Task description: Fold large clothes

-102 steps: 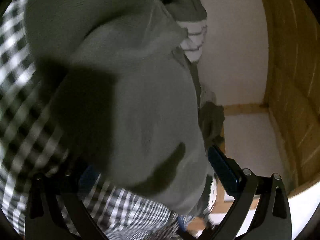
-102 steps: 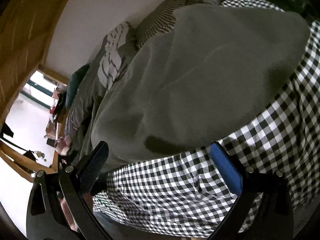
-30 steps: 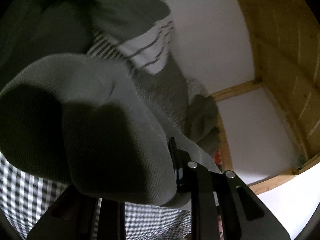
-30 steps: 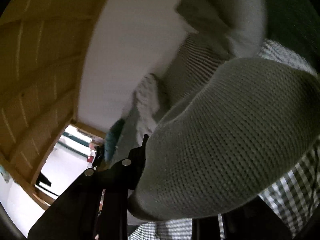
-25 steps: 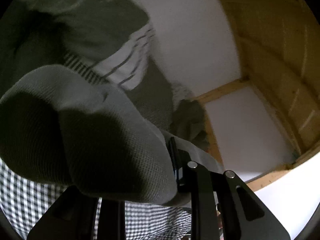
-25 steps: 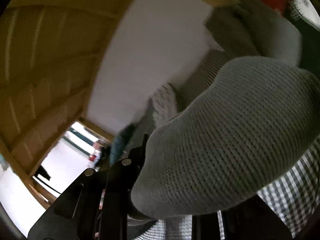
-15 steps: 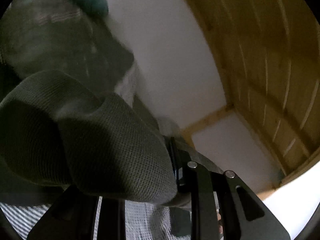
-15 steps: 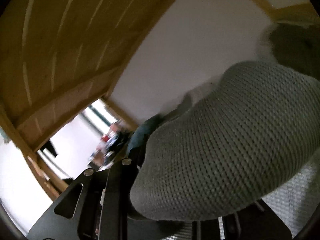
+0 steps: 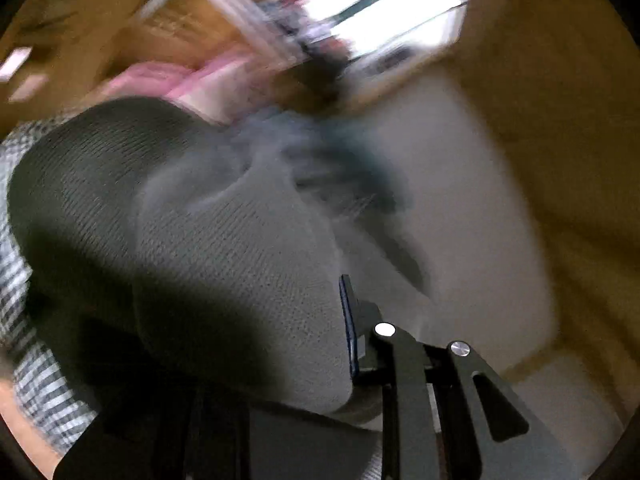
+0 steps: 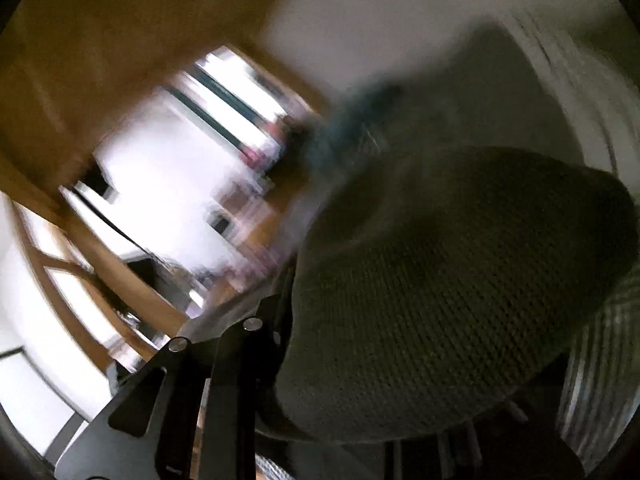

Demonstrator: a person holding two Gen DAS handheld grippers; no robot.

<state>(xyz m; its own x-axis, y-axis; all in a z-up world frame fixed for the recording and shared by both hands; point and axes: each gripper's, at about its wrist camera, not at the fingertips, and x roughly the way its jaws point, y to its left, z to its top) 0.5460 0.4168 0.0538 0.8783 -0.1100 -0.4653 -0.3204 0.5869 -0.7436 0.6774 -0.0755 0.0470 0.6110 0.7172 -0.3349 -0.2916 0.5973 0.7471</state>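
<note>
- Grey knit sweater (image 9: 224,248) now lifted off the checked bedspread (image 9: 16,292), bunched against both cameras.
- Left gripper (image 9: 312,340) and right gripper (image 10: 320,340) each clamped on its fabric.
- Views swung from bed toward window (image 10: 240,108), blurred.
- Likely carrying the sweater over for a fold.

Heavy motion blur, blown-out window (image 10: 168,168) glare, dim shadowed foreground.

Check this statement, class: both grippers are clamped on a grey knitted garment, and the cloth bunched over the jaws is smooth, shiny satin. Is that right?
Not quite. The grey knitted garment is coarse, with a visible ribbed weave, not shiny satin; the right wrist view shows the texture plainly. The rest holds: the left gripper and the right gripper are each shut on it.
</note>
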